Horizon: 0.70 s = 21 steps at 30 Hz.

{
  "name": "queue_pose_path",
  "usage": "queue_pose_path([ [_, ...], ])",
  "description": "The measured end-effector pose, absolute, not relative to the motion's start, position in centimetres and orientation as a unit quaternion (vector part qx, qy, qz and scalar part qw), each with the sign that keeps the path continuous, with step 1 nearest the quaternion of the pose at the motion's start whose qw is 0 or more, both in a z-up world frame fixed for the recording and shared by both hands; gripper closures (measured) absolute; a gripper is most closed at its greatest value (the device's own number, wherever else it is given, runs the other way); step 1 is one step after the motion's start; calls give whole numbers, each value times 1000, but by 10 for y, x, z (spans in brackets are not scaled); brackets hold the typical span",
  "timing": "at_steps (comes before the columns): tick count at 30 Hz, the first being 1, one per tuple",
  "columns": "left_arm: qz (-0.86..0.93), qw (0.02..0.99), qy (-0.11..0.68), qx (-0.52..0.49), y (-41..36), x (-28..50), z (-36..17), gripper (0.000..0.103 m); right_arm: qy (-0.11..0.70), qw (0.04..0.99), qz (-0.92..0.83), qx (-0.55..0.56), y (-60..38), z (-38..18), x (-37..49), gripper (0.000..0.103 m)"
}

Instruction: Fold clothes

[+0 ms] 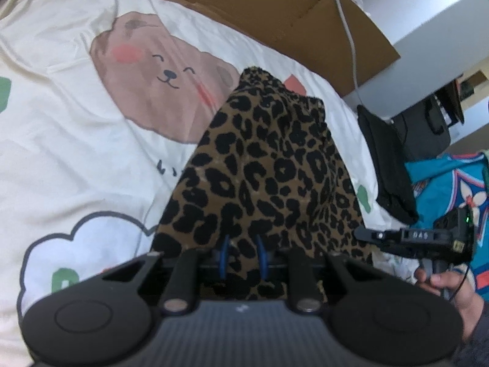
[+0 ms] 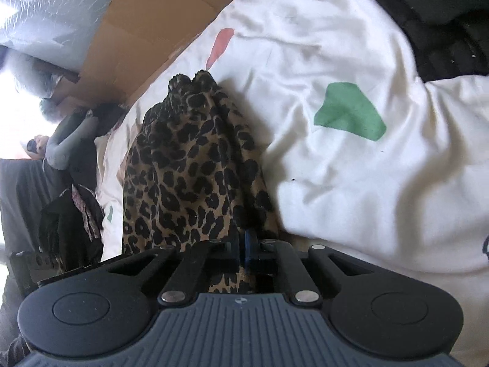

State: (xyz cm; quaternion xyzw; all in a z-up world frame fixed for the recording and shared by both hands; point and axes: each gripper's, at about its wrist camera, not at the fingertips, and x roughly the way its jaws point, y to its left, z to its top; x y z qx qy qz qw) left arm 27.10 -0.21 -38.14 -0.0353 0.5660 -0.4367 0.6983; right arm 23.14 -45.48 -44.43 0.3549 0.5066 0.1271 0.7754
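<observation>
Left wrist view: the left gripper [image 1: 243, 255] pinches the leopard-print garment [image 1: 262, 165], which hangs over the bed's bear-print duvet [image 1: 76, 122]; keep both corners level; a black garment [image 1: 385, 165] lies nearby. Right wrist view: the right gripper [image 2: 243, 246] has its fingers clamped on the garment's edge [image 2: 189, 165]; a cardboard box [image 2: 146, 24] lies beyond.

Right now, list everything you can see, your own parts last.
garment: one, leopard print, bunched on the bed, pinched by both grippers
sheet: one, cream with bear, cloud and green shapes, covering the bed
cardboard: one, brown, beyond the bed
cable: one, white, across the cardboard
black cloth: one, at the bed edge
left gripper: shut on the garment
right gripper: shut on the garment
hand: one, holding the right gripper
</observation>
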Motion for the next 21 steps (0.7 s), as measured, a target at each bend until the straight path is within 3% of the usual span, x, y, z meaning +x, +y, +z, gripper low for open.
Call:
queue_pose_path([
  [15, -435, 705, 559, -20, -3, 287, -391, 85, 506, 776, 99, 363, -468, -449, 224, 103],
  [20, -438, 709, 552, -15, -6, 292, -387, 86, 484, 780, 119, 377, -468, -442, 232, 95],
  [21, -441, 710, 549, -13, -8, 294, -386, 86, 483, 782, 122, 374, -467, -441, 236, 89],
])
